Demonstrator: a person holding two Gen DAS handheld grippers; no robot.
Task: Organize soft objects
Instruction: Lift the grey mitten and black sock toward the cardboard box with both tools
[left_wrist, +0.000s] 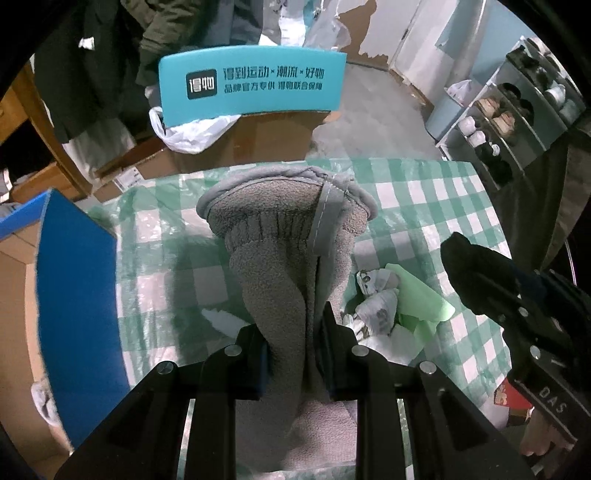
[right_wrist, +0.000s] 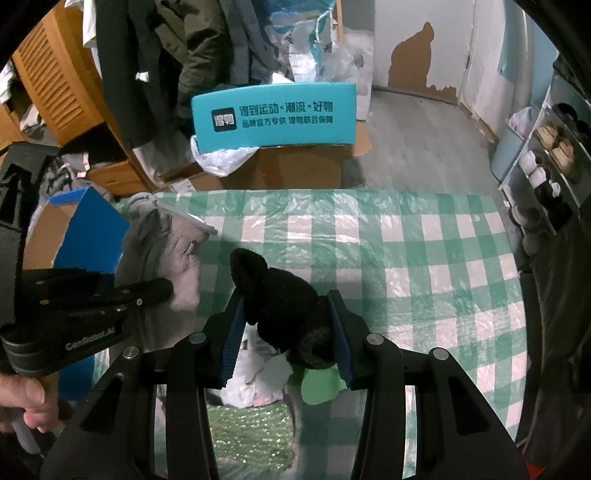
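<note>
Grey fleece glove (left_wrist: 284, 258) dangling, black glove (right_wrist: 284, 306) lifted

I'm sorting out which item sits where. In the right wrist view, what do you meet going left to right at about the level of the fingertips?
Left gripper → grey glove → black glove in the right gripper → bare checked cloth.

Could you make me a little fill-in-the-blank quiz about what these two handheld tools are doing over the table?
1. The left tool grips a grey ____.
2. The right tool holds something soft and ____ in colour.
3. The tablecloth is checked white and ____.

Missing words: glove; black; green
</note>
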